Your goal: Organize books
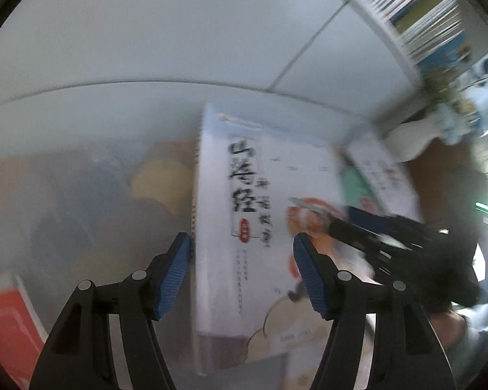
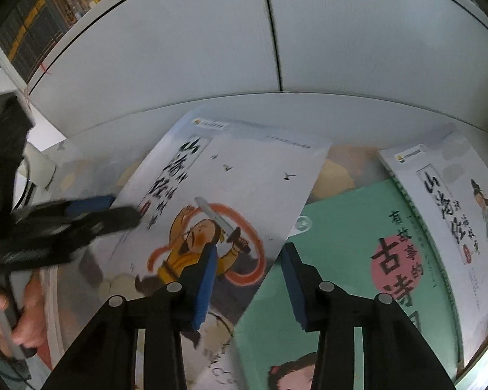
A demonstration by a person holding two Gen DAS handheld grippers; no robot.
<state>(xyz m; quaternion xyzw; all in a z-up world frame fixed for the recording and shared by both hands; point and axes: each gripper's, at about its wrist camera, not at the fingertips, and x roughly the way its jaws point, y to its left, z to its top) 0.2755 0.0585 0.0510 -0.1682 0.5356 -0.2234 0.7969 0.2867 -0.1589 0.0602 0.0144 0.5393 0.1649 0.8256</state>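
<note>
Both grippers flank one white book (image 2: 231, 175) (cover up), jaws apart.

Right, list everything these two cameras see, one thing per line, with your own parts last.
white shelf: one, white, panels behind and under the books
warrior book: one, white cover with a sword-swinging figure, tilted, centre
green book: one, mint green, partly under the warrior book, to its right
robed-figure book: one, white, far right, overlapping the green book
red book: one, red, lower left corner of the left view
shelved books: many, mixed colours, blurred row in the neighbouring compartment
vase: one, white, blurred, right of the books
left gripper: black with blue pads, jaws apart over the warrior book's spine side
right gripper: same colours, jaws apart astride that book's right edge
hand: one, lower left, holding the left gripper
</note>
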